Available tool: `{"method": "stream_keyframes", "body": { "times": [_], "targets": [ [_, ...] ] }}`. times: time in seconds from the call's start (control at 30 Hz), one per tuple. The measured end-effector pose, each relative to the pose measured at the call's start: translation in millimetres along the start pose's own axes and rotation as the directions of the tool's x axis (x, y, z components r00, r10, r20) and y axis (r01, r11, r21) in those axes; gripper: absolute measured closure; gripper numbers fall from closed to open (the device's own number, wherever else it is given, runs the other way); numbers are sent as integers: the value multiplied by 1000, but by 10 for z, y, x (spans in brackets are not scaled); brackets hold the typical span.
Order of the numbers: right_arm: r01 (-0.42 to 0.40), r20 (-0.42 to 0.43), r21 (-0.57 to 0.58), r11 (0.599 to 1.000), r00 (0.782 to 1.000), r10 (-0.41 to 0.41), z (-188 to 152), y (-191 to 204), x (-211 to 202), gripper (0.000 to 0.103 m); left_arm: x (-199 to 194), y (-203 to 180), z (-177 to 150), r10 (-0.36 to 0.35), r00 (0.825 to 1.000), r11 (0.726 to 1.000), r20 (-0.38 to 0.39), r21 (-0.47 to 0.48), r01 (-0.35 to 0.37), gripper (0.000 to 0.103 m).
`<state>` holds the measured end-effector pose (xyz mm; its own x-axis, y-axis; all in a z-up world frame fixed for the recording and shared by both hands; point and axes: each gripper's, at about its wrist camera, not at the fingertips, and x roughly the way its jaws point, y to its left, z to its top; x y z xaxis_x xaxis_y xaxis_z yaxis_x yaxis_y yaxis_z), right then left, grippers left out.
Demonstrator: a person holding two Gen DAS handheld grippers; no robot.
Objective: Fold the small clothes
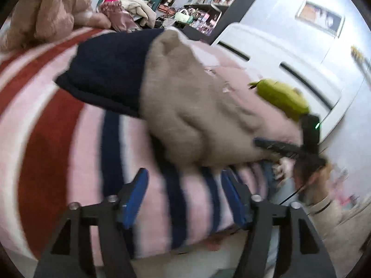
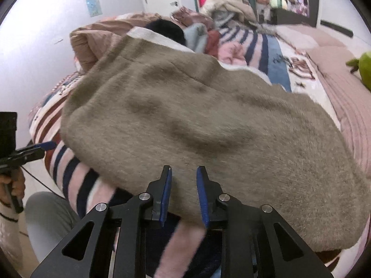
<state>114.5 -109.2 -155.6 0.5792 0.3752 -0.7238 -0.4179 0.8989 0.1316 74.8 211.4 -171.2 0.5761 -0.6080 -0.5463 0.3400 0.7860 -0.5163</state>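
Just beyond the right gripper, jaws slightly apart, lies the taupe garment on the striped bed, while the left gripper hovers wide open near its edge.

The taupe garment is fuzzy, matt knit cloth with a navy ribbed band. The bed's striped blanket looks soft fleece. Both grippers' matt black plastic arms carry blue rubbery pads and shiny metal bolts.

Left wrist view low above the striped bedspread, facing right toward the white wardrobe, right wrist view close over the fuzzy taupe garment, facing far pillows, both sharing garment and bedspread.
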Motion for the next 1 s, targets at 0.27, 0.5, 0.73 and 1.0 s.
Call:
{"method": "stream_keyframes", "body": {
  "times": [0.27, 0.5, 0.73, 1.0],
  "targets": [
    [-28, 23, -8, 1000, 999, 28, -36, 232, 82, 96, 658, -175, -27, -171, 982, 947, 83, -262, 187, 14],
    [-95, -25, 43, 995, 995, 96, -115, 108, 267, 96, 941, -117, 164, 6, 978, 929, 208, -363, 72, 20],
    [-147, 62, 102, 984, 988, 141, -166, -312, -216, 96, 989, -504, 453, 192, 959, 962, 208, -232, -142, 78],
    [-99, 184, 198, 975, 981, 63, -327, -1077, -800, 96, 1115, -1668, 919, 217, 941, 955, 259, 142, -260, 80]
  ]
}}
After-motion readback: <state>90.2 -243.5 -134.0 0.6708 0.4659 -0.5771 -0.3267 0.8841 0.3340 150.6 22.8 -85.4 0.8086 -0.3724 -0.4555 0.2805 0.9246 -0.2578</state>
